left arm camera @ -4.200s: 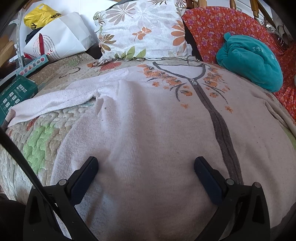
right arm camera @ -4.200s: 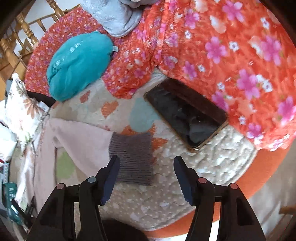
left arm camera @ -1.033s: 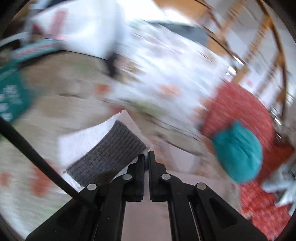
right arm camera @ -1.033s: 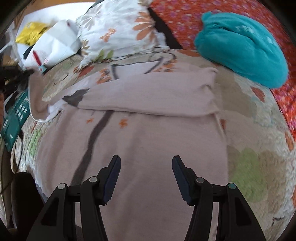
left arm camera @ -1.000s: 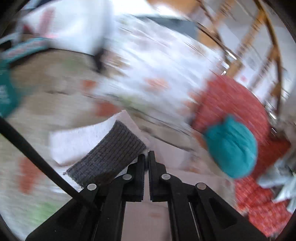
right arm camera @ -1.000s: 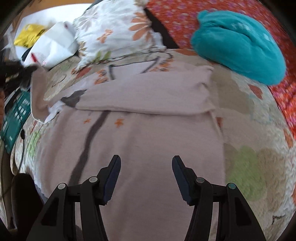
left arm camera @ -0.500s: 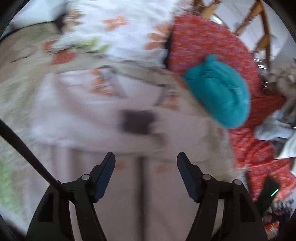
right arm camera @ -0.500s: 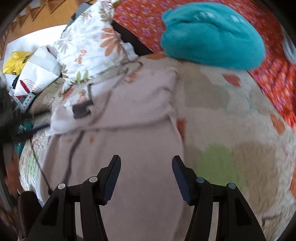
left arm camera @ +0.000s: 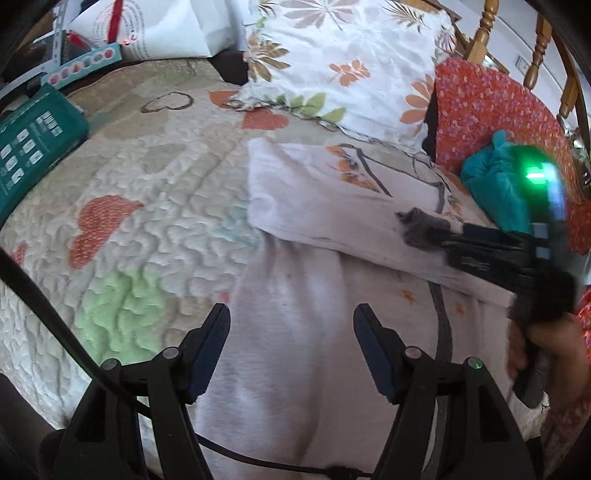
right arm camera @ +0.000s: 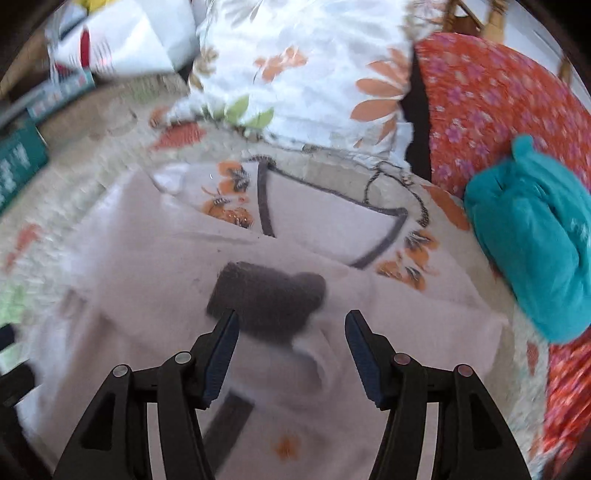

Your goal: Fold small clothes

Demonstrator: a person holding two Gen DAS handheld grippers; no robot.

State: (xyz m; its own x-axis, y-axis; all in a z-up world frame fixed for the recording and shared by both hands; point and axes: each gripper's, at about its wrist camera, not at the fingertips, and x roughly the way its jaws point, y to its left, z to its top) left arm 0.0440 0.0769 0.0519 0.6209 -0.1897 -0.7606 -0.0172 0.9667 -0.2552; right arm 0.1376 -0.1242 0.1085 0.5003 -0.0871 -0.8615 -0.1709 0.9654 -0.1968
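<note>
A pale pink cardigan (left arm camera: 303, 317) with grey trim and orange flower embroidery lies on the quilted bed. Both sleeves are folded across its chest, and the grey cuff (left arm camera: 424, 227) of the left sleeve lies on top; it also shows in the right wrist view (right arm camera: 266, 295). My left gripper (left arm camera: 291, 332) is open and empty above the cardigan's lower body. My right gripper (right arm camera: 291, 332) is open just short of the grey cuff, and it shows in the left wrist view (left arm camera: 443, 242) at the right, reaching over the folded sleeves.
A floral pillow (left arm camera: 351, 62) and an orange flowered cushion (left arm camera: 491, 107) lie behind the cardigan. A teal bundle (right arm camera: 535, 243) sits at the right. A teal box (left arm camera: 33, 144) and a white bag (left arm camera: 155, 29) lie at the left on the quilt (left arm camera: 129, 229).
My left gripper carried the left sleeve by its cuff across the chest, let it go, opened and drew back. My right gripper moved forward to the cuff.
</note>
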